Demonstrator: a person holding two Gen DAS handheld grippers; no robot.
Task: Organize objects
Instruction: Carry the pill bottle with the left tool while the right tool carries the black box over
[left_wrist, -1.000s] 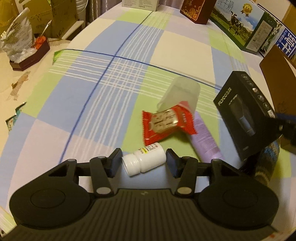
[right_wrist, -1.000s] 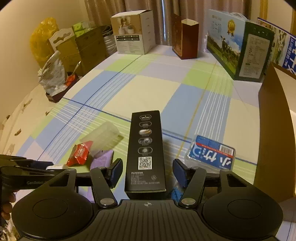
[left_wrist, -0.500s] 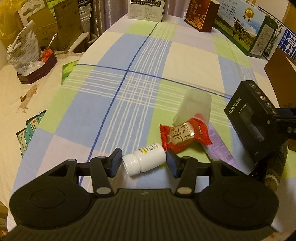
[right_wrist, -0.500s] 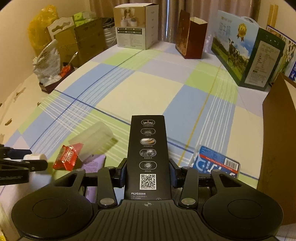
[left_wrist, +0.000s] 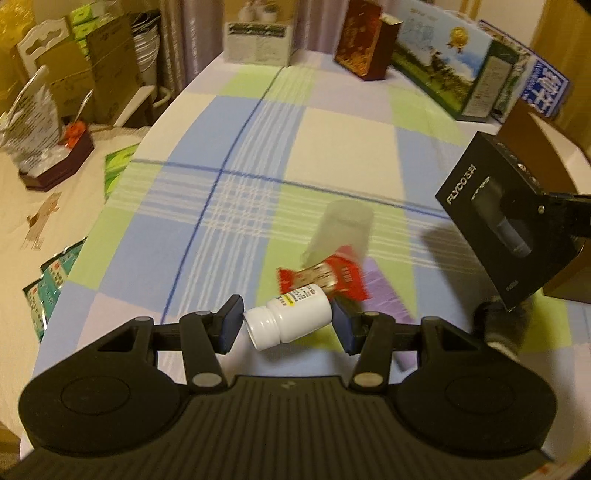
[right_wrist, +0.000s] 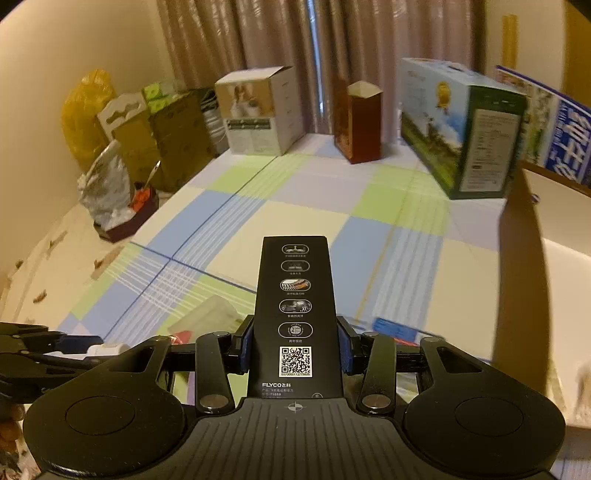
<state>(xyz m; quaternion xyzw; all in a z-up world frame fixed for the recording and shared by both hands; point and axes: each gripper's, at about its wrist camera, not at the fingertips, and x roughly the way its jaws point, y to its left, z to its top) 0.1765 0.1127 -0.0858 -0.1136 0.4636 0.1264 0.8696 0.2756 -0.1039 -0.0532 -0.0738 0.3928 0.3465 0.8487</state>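
Observation:
My left gripper (left_wrist: 287, 325) is shut on a white pill bottle (left_wrist: 286, 322) and holds it sideways above the checked tablecloth (left_wrist: 258, 155). My right gripper (right_wrist: 295, 349) is shut on a long black FLYCO box (right_wrist: 297, 314), lifted off the table; the box also shows at the right of the left wrist view (left_wrist: 506, 225). On the cloth lie a red snack packet (left_wrist: 325, 282), a frosted plastic cup (left_wrist: 340, 230) on its side and a purple pouch (left_wrist: 384, 291). A blue packet (right_wrist: 391, 326) lies just right of the black box.
A brown cardboard box (right_wrist: 524, 266) stands open at the right. Along the far edge stand a white carton (right_wrist: 258, 114), a dark red box (right_wrist: 360, 122) and a milk carton box (right_wrist: 461, 129). Bags and cartons (right_wrist: 110, 147) crowd the left side.
Both grippers have risen with their loads. The right gripper closed on the black box and lifted it. The left gripper lifted the pill bottle off the cloth.

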